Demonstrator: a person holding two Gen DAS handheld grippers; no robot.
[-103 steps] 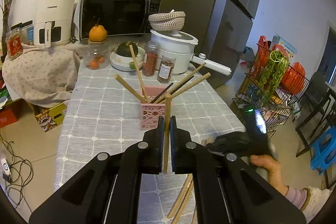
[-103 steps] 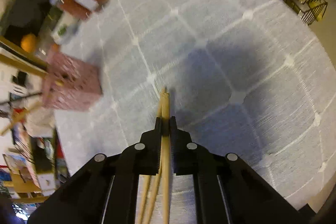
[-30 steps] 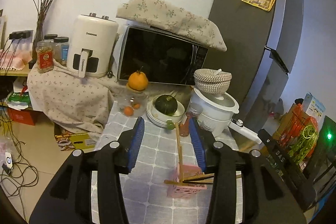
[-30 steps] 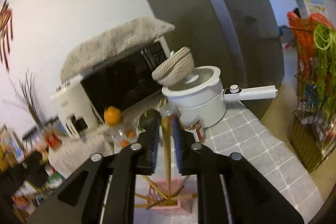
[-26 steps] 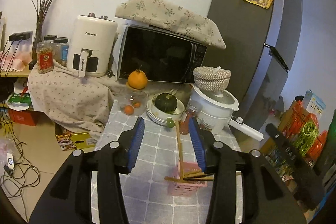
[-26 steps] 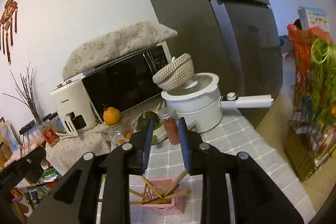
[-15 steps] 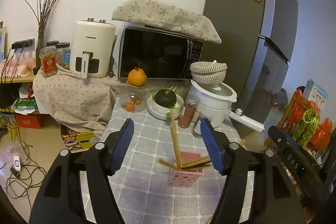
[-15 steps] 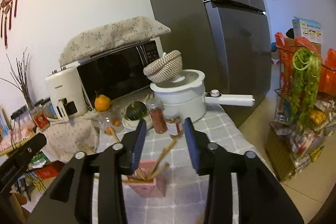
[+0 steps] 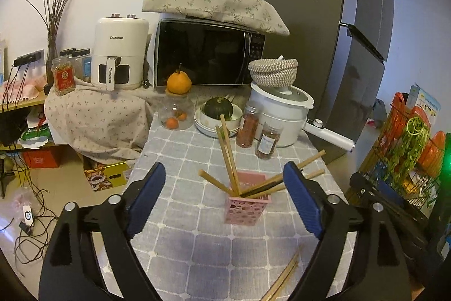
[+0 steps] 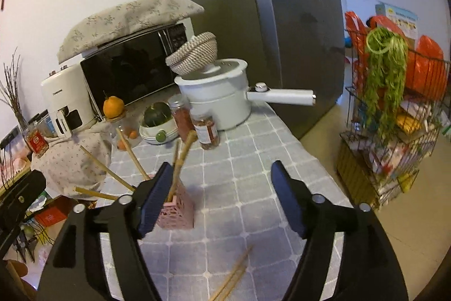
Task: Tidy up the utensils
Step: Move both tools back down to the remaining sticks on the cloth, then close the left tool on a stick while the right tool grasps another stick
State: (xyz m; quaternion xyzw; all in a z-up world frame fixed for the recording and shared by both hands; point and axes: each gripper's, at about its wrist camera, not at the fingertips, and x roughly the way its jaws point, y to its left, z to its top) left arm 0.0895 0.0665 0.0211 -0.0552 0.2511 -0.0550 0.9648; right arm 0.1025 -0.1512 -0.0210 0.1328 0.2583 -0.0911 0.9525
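A pink perforated holder (image 9: 245, 205) (image 10: 177, 212) stands on the grey checked tablecloth (image 9: 180, 154) with several wooden chopsticks (image 9: 228, 151) (image 10: 180, 162) and a dark one sticking out of it. Two more wooden chopsticks (image 9: 282, 279) (image 10: 232, 274) lie loose on the cloth nearer to me. My left gripper (image 9: 224, 198) hangs above and short of the holder, jaws opening wide, nothing between them. My right gripper (image 10: 221, 195) is likewise above the cloth just right of the holder, jaws opening and empty.
At the back of the table stand a white pot with a long handle (image 9: 282, 114) (image 10: 222, 100), two spice jars (image 9: 265, 136), a bowl with a green squash (image 9: 218, 110), a glass jar topped by an orange (image 9: 177, 100), a microwave (image 9: 208, 55) and a fridge (image 10: 267, 19). A wire rack (image 10: 394, 109) is right of the table.
Both grippers let go of their chopsticks into the holder, opened wide and drew back, so the holder now sits farther off and the loose chopsticks show at the bottom.
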